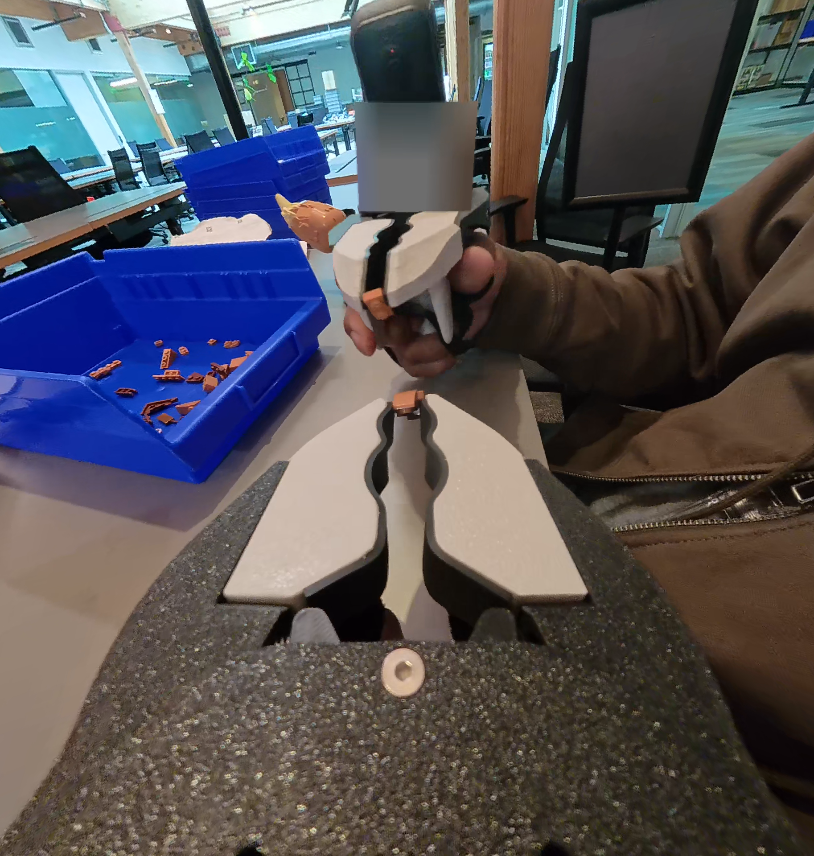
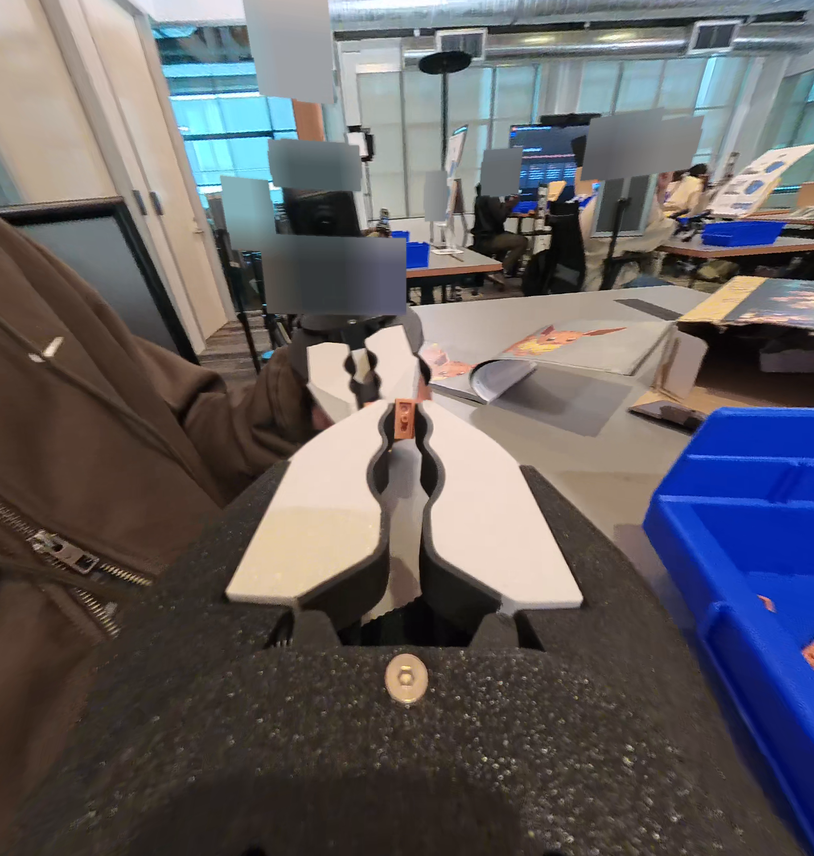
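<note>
- Brown bricks: 1 small curved brown brick point(image 1: 409, 404) is pinched at the tips of the left tongs point(image 1: 408, 407), which are nearly closed on it, above the grey table point(image 1: 132, 532).
- The right tongs point(image 2: 404, 419) clamp a flat brown plate point(image 2: 404, 419), studs showing.
- Both tongs face each other tip to tip, just apart.
- More brown pieces point(image 1: 183, 370) lie in the blue bin point(image 1: 257, 296) at the left.
- An open booklet point(image 2: 558, 356) lies far right.

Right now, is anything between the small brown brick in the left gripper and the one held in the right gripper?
Nothing visible. The left gripper pinches a small brown brick; the right gripper holds a small brown studded plate above and beyond it. Only open air over the grey table separates them; the blue plastic bin sits off to the left.
</note>
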Tool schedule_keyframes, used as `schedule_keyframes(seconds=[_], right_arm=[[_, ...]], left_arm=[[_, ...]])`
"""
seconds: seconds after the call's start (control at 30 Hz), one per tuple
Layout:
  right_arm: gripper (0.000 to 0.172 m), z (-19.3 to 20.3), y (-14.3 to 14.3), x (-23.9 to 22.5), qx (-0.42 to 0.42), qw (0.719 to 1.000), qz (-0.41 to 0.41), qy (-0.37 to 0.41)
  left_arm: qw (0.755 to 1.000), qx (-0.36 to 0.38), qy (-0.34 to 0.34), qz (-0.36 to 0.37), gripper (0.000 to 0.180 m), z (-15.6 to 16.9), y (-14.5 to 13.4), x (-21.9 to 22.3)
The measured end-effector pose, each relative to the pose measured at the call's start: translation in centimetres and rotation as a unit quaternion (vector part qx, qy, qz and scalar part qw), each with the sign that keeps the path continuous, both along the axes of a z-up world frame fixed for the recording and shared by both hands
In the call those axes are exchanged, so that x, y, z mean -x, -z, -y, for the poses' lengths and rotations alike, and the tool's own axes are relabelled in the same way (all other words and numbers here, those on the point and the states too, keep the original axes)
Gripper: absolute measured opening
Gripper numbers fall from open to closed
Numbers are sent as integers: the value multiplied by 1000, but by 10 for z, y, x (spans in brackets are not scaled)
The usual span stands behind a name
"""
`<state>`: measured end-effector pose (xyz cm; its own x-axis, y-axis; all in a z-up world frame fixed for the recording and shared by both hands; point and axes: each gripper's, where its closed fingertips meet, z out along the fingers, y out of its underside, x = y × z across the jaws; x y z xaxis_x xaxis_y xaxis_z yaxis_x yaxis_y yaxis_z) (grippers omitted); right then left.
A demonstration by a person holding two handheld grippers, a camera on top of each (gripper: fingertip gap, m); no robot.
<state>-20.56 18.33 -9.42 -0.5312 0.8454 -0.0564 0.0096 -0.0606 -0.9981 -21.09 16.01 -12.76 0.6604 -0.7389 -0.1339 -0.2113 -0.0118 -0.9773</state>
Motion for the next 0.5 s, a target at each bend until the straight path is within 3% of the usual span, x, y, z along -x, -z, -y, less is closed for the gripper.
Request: schedule_keyframes(seconds=[0.1, 0.23, 0.4, 0.5], right_arm=[[8, -38, -3, 14, -18, 993, 14, 114], [13, -126, -6, 24, 1, 939, 58, 338], [24, -161, 16, 16, 47, 908, 82, 409], [25, -162, 6, 7, 40, 908, 46, 414]], left_arm=[[1000, 1, -4, 3, 11, -1, 0, 1], [1000, 2, -12, 2, 11, -4, 1, 2], [1000, 6, -24, 18, 11, -7, -2, 7], [999, 4, -30, 24, 11, -8, -3, 8]])
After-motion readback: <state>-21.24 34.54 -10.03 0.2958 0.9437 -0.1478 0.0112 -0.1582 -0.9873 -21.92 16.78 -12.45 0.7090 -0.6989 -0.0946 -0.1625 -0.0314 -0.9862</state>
